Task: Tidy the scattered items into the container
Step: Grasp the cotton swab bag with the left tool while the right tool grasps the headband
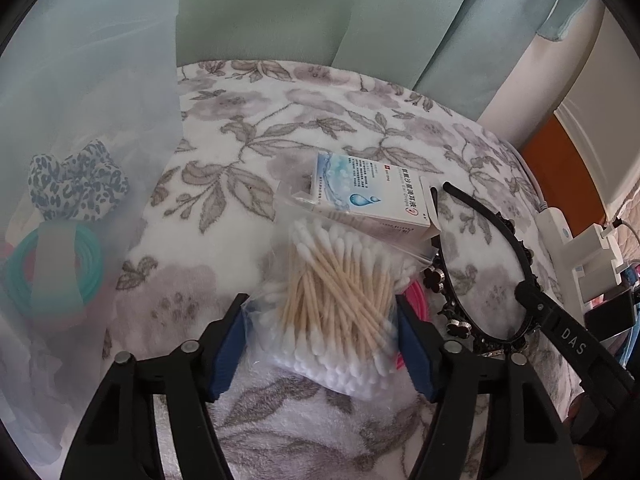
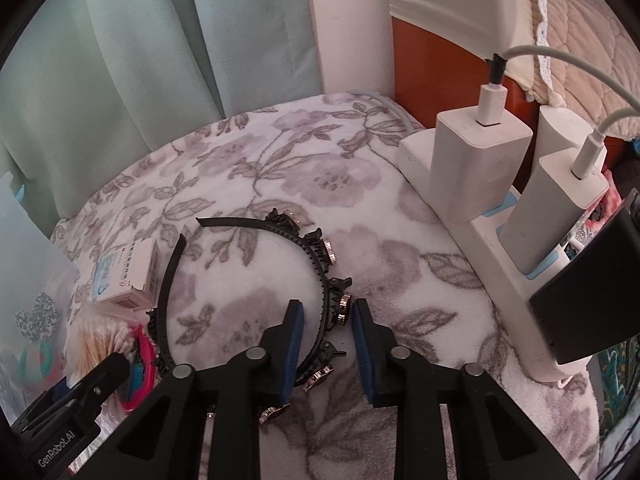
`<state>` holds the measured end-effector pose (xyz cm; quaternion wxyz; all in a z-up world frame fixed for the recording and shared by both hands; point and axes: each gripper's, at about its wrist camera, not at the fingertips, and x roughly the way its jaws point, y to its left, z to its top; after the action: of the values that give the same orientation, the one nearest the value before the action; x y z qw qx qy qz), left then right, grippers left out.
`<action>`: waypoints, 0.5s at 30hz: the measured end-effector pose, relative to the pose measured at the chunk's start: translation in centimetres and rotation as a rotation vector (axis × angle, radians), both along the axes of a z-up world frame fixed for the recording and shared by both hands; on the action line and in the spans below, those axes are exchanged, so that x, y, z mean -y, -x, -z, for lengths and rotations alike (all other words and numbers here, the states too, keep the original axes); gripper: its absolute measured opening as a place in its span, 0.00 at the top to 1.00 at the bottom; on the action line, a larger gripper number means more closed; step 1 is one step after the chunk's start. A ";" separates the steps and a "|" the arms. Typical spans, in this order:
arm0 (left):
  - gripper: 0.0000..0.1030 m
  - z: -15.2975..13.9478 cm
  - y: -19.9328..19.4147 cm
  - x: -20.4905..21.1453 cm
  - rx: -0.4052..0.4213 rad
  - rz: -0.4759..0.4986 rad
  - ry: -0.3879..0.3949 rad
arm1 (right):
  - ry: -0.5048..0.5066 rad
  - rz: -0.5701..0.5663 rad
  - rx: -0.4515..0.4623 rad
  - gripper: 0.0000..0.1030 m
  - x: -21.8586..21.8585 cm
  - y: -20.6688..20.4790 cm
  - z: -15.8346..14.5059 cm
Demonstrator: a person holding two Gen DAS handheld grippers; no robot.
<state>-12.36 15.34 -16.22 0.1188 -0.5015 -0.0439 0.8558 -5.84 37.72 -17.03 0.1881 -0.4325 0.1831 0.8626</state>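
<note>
A clear bag of cotton swabs (image 1: 340, 300) lies on the floral blanket, between the blue pads of my open left gripper (image 1: 320, 344). A white and blue ear-drop box (image 1: 368, 200) rests on the bag's far end. A black headband with flower studs (image 2: 316, 248) lies to the right. Its band runs through the gap of my open right gripper (image 2: 328, 320), with no pad pressing on it. The translucent container (image 1: 100, 128) stands at the left, holding a leopard-print scrunchie (image 1: 80, 184) and teal hair ties (image 1: 56, 268). A pink ring (image 1: 416, 296) peeks out from under the bag.
A white power strip with two plugged-in chargers (image 2: 472, 168) and cables lines the blanket's right edge, with a black block (image 2: 592, 292) beside it. Green curtains (image 1: 300, 12) hang behind. Bare blanket (image 2: 320, 152) lies beyond the headband. The two grippers sit close together.
</note>
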 end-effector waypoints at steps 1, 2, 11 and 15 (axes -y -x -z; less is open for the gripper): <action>0.38 0.0 0.0 0.1 0.001 -0.004 -0.002 | 0.008 0.004 -0.002 0.81 -0.1 -0.1 0.0; 0.40 -0.1 0.0 0.3 0.002 -0.008 -0.004 | 0.016 0.007 -0.003 0.81 -0.3 -0.1 0.0; 0.50 -0.5 -0.4 0.8 0.012 -0.026 -0.027 | 0.079 0.032 -0.030 0.85 -0.9 -1.0 -0.6; 0.50 -1.2 -0.7 0.8 0.005 -0.024 -0.036 | 0.083 0.038 -0.044 0.85 -0.9 -1.4 -1.3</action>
<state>-11.65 14.50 -15.02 0.1174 -0.5009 -0.0658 0.8549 -4.48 38.60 -15.76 0.1824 -0.4171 0.2311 0.8598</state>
